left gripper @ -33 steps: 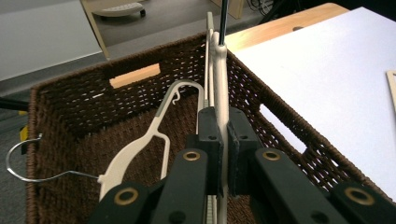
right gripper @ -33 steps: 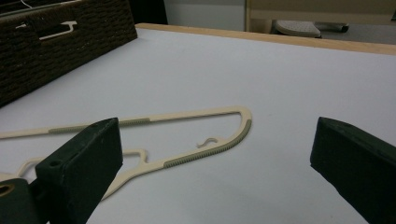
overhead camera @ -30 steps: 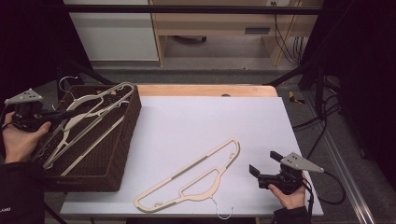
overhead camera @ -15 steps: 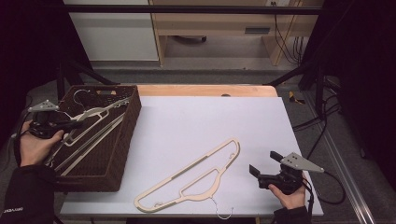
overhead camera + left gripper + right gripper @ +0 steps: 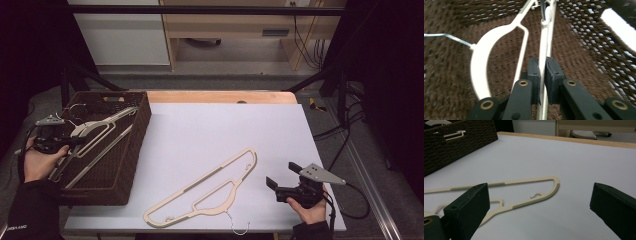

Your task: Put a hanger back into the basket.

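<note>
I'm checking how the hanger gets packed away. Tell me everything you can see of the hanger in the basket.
The hanger in the basket is cream plastic, thin and flat, with a curved shoulder, a straight lower bar and a metal wire hook. It lies tilted in the dark woven basket, its upper end resting at the far rim. The left gripper is shut on its straight bar, the pads pressing it from both sides. A second pale bar lies beside it.

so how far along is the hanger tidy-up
About halfway, by the look of it. In hand: the left gripper is shut on a cream hanger, holding it low inside the brown wicker basket; its jaws have just eased open slightly. Left to do: a second hanger lies flat on the white table, in front of the open, empty right gripper.
</note>
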{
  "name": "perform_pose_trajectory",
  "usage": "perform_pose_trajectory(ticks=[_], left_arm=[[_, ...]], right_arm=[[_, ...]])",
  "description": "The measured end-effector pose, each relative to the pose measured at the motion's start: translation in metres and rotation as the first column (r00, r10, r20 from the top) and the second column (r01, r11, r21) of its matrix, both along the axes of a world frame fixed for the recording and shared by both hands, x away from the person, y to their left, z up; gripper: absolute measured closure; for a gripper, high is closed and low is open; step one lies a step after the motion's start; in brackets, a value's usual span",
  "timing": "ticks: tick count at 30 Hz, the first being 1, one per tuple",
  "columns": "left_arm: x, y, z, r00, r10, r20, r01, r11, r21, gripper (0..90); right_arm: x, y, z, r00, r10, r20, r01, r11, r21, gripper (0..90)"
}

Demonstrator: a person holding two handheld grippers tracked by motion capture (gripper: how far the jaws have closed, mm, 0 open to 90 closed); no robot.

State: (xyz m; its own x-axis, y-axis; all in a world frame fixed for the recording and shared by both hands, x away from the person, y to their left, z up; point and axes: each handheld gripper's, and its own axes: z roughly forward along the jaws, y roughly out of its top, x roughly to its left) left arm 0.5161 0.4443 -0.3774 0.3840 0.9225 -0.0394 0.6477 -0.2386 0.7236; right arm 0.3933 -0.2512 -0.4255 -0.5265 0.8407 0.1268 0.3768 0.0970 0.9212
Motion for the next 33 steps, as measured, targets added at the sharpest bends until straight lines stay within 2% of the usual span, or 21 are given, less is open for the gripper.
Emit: perform_pose_trajectory(ticks=[2, 3, 4, 5, 10, 12, 14, 18, 20, 23, 29, 31, 32, 33], left_arm=[[0.001, 0.002, -0.001, 0.9992, 0.039, -0.004, -0.039, 0.9992, 0.010, 81.6], [0.003, 0.005, -0.002, 0.9979, 0.061, -0.019, -0.060, 0.9966, 0.057, 80.3], [0.003, 0.005, -0.002, 0.9979, 0.061, -0.019, -0.060, 0.9966, 0.057, 79.4], [0.003, 0.008, -0.003, 0.9960, 0.086, -0.023, -0.085, 0.9939, 0.071, 77.1], [0.004, 0.016, -0.009, 0.9886, 0.141, -0.052, -0.137, 0.9882, 0.067, 69.7], [0.004, 0.017, -0.011, 0.9858, 0.149, -0.077, -0.144, 0.9871, 0.071, 66.2], [0.005, 0.017, -0.013, 0.9832, 0.161, -0.086, -0.153, 0.9841, 0.090, 63.8], [0.006, 0.018, -0.016, 0.9761, 0.186, -0.113, -0.177, 0.9806, 0.084, 57.2], [0.005, 0.019, -0.015, 0.9748, 0.191, -0.115, -0.184, 0.9805, 0.068, 55.0], [0.002, 0.018, -0.008, 0.9772, 0.188, -0.099, -0.182, 0.9812, 0.064, 49.7], [-0.012, -0.001, 0.014, 0.9927, 0.119, 0.019, -0.120, 0.9918, 0.044, 34.7], [-0.018, -0.010, 0.020, 0.9928, 0.099, 0.068, -0.100, 0.9948, 0.020, 29.6], [-0.018, -0.010, 0.020, 0.9928, 0.099, 0.068, -0.100, 0.9948, 0.020, 28.0], [-0.023, -0.019, 0.026, 0.9906, 0.085, 0.108, -0.083, 0.9964, -0.018, 25.8]], right_arm=[[0.000, 0.001, 0.000, 1.0000, 0.001, 0.001, -0.001, 1.000, -0.001, 3.2], [0.000, 0.001, 0.000, 1.0000, 0.000, 0.001, 0.000, 1.000, -0.001, 3.1], [0.000, 0.001, 0.000, 1.0000, 0.000, 0.001, 0.000, 1.000, -0.001, 3.1], [0.000, 0.000, 0.000, 1.0000, 0.000, 0.001, 0.000, 1.000, -0.002, 3.2], [0.001, 0.001, -0.001, 1.0000, 0.005, 0.000, -0.005, 1.000, -0.001, 3.3], [0.001, 0.001, -0.001, 1.0000, 0.008, 0.000, -0.008, 1.000, -0.003, 3.3], [0.001, 0.002, -0.001, 1.0000, 0.004, -0.005, -0.004, 1.000, -0.001, 3.3], [0.001, 0.002, -0.001, 1.0000, 0.005, -0.005, -0.005, 1.000, -0.001, 3.3], [0.001, 0.002, -0.001, 1.0000, 0.007, -0.003, -0.007, 1.000, -0.001, 3.3], [0.001, 0.002, -0.001, 1.0000, 0.010, 0.001, -0.010, 1.000, -0.002, 3.3], [-0.001, 0.002, 0.001, 1.0000, 0.007, 0.004, -0.007, 1.000, 0.000, 3.2], [-0.001, 0.003, 0.002, 0.9999, 0.009, 0.007, -0.009, 1.000, 0.002, 3.2], [-0.001, 0.003, 0.002, 0.9999, 0.009, 0.007, -0.009, 1.000, 0.002, 3.2], [-0.002, 0.004, 0.003, 0.9999, 0.012, 0.011, -0.012, 1.000, 0.005, 3.1]])
